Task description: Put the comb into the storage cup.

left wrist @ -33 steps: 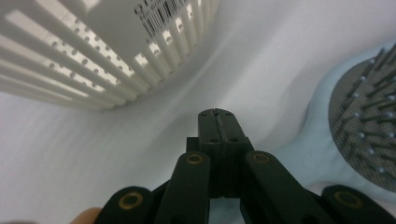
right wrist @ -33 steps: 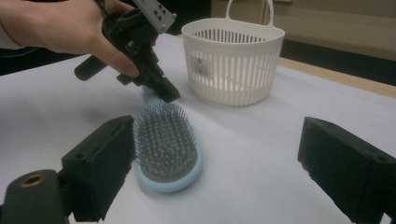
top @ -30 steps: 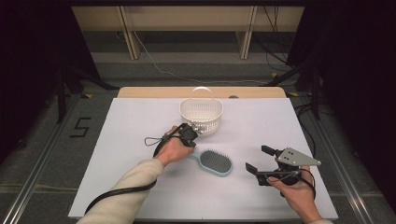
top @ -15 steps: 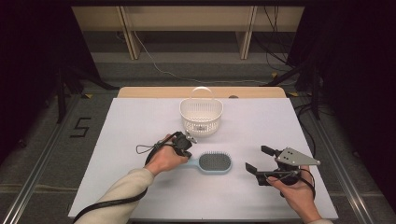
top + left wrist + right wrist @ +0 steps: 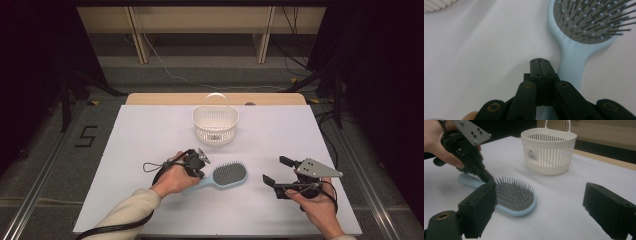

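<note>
Left gripper [image 5: 199, 161] pressed shut with nothing between its jaws, tips just beside the neck of the pale blue hairbrush [image 5: 226, 176], low and centre in the high view. Long axis running left to right, handle under the left hand [image 5: 172, 179], bristles up. Right gripper [image 5: 276, 171] gaping empty, farther off at lower right; white basket [image 5: 215, 124] above.
</note>
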